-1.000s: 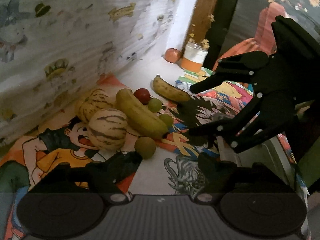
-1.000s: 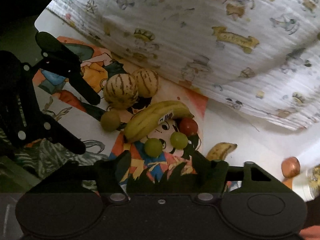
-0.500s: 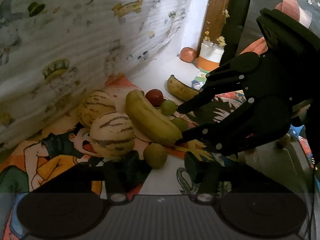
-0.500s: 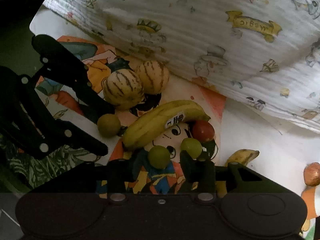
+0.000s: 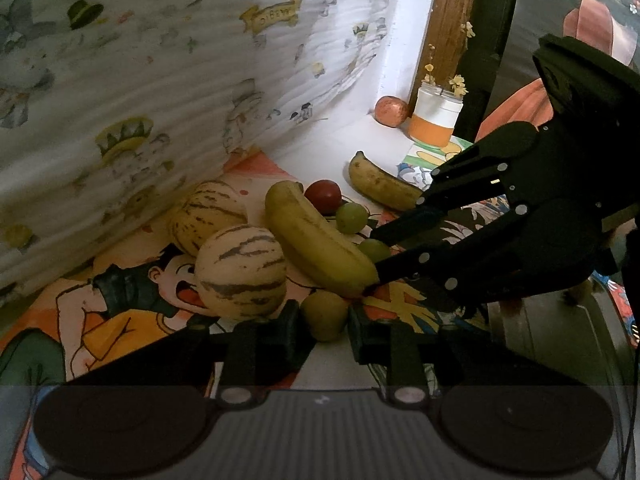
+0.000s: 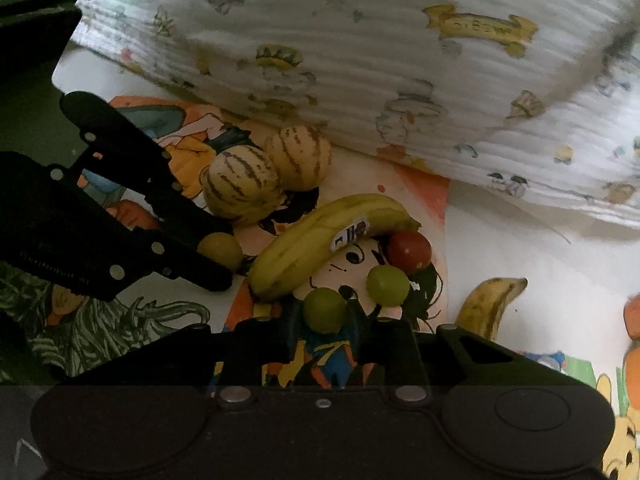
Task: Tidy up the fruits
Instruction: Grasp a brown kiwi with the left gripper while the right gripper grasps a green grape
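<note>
We saw a yellow-green fruit (image 5: 325, 315) clamped in the left gripper (image 5: 324, 320), near a banana (image 5: 316, 244) | a green grape (image 6: 325, 310) clamped in the right gripper (image 6: 325, 316), just beside another grape (image 6: 387, 286) | both fruits low over the cartoon mat (image 5: 120, 320) | two striped melons (image 5: 240, 268) left of the banana.

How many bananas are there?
2. One big banana lies in the middle of the fruit pile, beside the stripy melons. Another spotty banana lies apart on the white surface. More could be hidden out of view.
</note>
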The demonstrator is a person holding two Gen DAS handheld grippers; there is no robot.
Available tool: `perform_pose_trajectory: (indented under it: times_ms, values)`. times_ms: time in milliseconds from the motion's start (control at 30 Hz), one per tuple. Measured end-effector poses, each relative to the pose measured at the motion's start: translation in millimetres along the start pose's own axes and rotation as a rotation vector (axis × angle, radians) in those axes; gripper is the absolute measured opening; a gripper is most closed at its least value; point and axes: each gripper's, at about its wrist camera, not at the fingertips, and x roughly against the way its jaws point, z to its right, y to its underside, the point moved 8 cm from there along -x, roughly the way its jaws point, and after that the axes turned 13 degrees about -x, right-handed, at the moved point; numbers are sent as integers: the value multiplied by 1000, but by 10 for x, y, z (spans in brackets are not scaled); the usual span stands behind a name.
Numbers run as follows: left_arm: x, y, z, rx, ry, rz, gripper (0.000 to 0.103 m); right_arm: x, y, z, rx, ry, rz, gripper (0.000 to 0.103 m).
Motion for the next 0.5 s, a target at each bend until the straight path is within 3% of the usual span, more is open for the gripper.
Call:
perform_pose_trajectory:
  times_ms: [267,500]
  values:
    - [68,19,1,34,14,-14,28,247,153,-45,-199,86,60,26]
    - [259,-19,137,34,42,0,28,753,296,-268,-365,159,175,26]
